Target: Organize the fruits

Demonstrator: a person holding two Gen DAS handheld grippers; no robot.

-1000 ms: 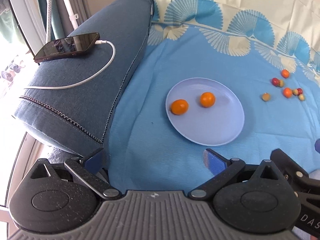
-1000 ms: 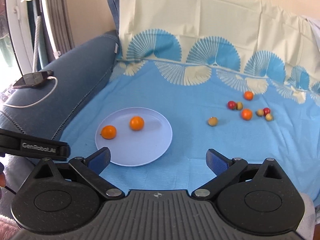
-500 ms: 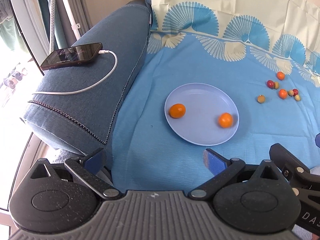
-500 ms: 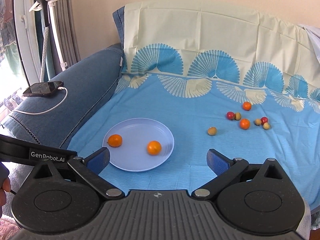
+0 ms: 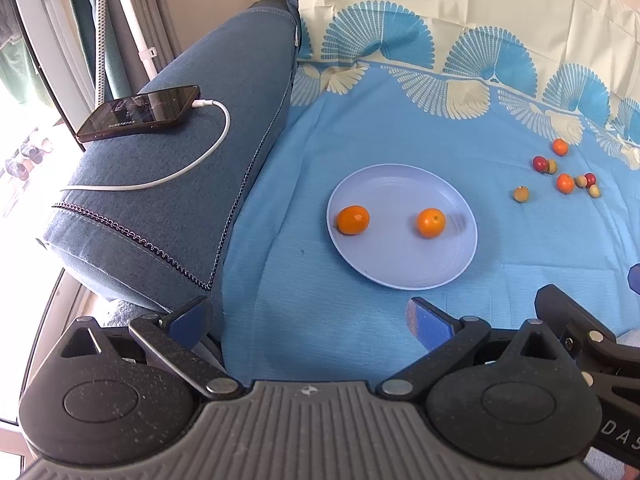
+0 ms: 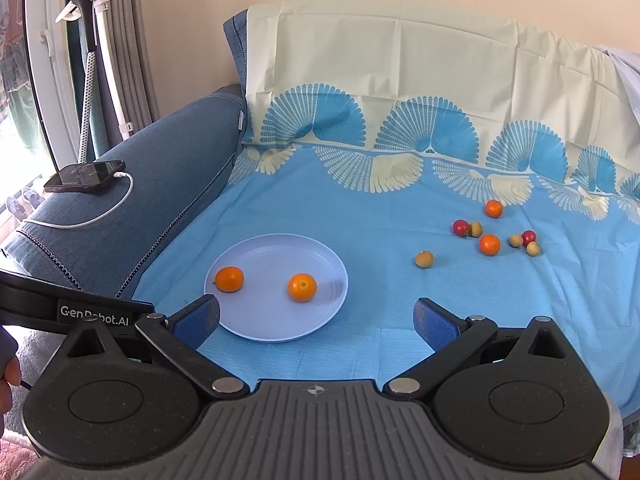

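A pale blue plate (image 5: 400, 272) (image 6: 256, 320) lies on the blue patterned cloth and holds two oranges (image 5: 353, 219) (image 5: 431, 222) (image 6: 229, 279) (image 6: 302, 287). Several small fruits, orange, red and tan, lie scattered on the cloth at the right (image 5: 565, 183) (image 6: 489, 244), with one tan fruit (image 6: 424, 259) apart from the group. My left gripper (image 5: 308, 318) hovers open in front of the plate, nothing between its fingers. My right gripper (image 6: 316, 318) is open too, near the plate's front edge, empty.
A dark phone (image 5: 140, 113) (image 6: 85, 176) with a white charging cable (image 5: 192, 164) rests on the blue sofa armrest (image 5: 168, 184) at the left. A garment steamer stand (image 6: 86, 60) and curtains stand behind it. The cloth runs up the sofa back.
One orange rolled from the plate's right edge back toward its middle. Both grippers drew back and up from the plate, so the view widened; both stayed open.
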